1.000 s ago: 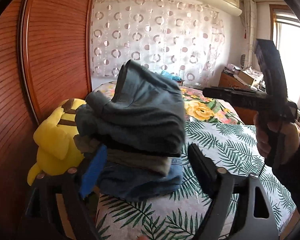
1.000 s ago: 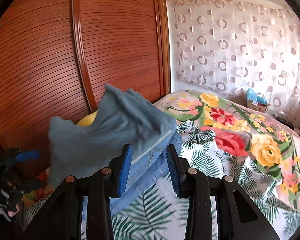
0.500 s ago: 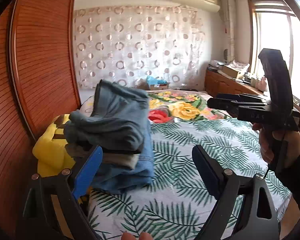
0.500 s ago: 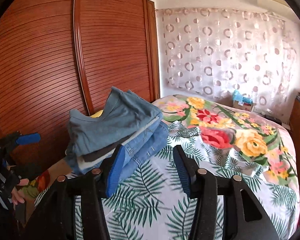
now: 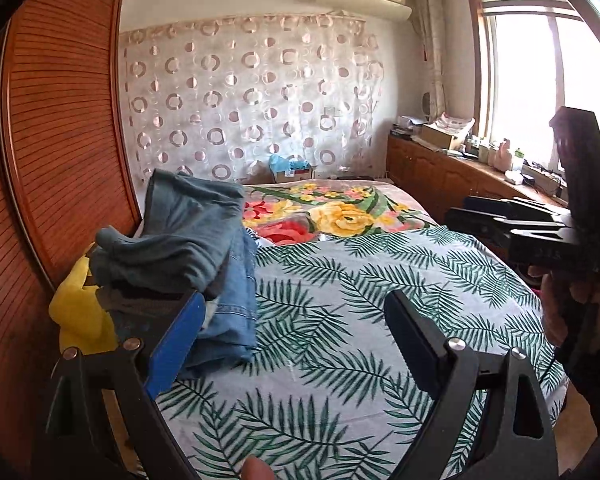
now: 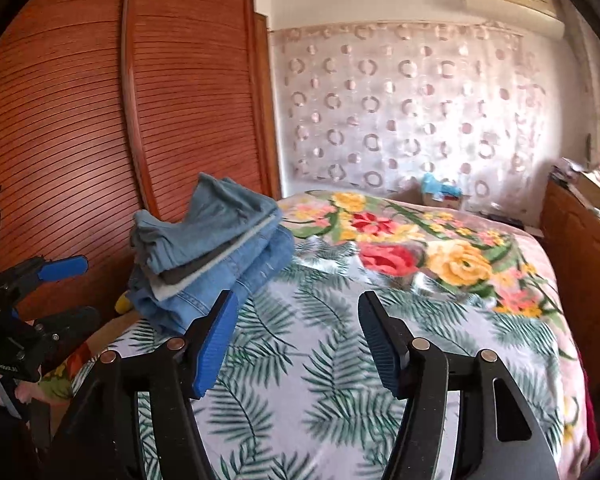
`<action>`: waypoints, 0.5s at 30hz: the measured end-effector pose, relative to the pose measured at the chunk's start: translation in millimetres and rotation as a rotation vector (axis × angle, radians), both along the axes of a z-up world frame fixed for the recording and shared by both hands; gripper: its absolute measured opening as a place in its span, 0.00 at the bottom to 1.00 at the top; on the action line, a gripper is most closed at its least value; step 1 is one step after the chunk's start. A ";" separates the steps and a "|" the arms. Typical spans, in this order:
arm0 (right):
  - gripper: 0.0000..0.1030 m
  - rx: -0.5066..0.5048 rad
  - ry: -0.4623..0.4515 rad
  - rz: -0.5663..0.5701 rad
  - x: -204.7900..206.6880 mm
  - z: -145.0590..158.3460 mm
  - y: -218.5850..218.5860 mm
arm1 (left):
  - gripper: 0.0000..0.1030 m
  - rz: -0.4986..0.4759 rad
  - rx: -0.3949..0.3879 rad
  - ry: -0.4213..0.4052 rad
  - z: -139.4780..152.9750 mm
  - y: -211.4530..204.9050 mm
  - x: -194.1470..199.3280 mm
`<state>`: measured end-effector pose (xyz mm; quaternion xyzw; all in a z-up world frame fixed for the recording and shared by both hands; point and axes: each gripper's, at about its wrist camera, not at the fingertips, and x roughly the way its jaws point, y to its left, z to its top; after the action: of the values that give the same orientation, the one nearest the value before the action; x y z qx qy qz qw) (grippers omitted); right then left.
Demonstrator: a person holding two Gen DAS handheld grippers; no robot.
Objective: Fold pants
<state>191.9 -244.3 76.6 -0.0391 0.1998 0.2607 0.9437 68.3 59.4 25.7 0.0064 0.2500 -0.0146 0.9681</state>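
A stack of folded pants lies at the bed's left edge: grey-blue pants on top, grey layers between, blue jeans at the bottom. It also shows in the right wrist view. My left gripper is open and empty, held back from the stack, which sits to its left. My right gripper is open and empty, with the stack ahead to its left. Each gripper appears in the other's view: the right one, the left one.
The bed has a palm-leaf sheet and a floral blanket. A yellow plush toy sits between stack and wooden wardrobe. A wooden cabinet under the window stands right. A curtain hangs behind.
Both grippers have pulled back from the stack of pants, which now looks smaller and farther. The right gripper's jaws have opened wider. The stack lies still.
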 end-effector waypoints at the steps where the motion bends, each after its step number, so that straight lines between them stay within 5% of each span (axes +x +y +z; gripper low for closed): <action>1: 0.63 0.005 0.003 -0.010 -4.7 -1.0 -3.4 | 0.89 -0.001 0.005 0.001 -0.3 -3.3 -0.3; 15: 0.65 0.021 0.014 -0.136 -75.3 -14.2 -24.6 | 0.89 -0.073 -0.027 0.046 -20.4 -47.3 -9.0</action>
<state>116.6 -268.9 62.4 -0.0140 0.2059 0.1986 0.9581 59.3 12.1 5.3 0.0023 0.2718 -0.0532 0.9609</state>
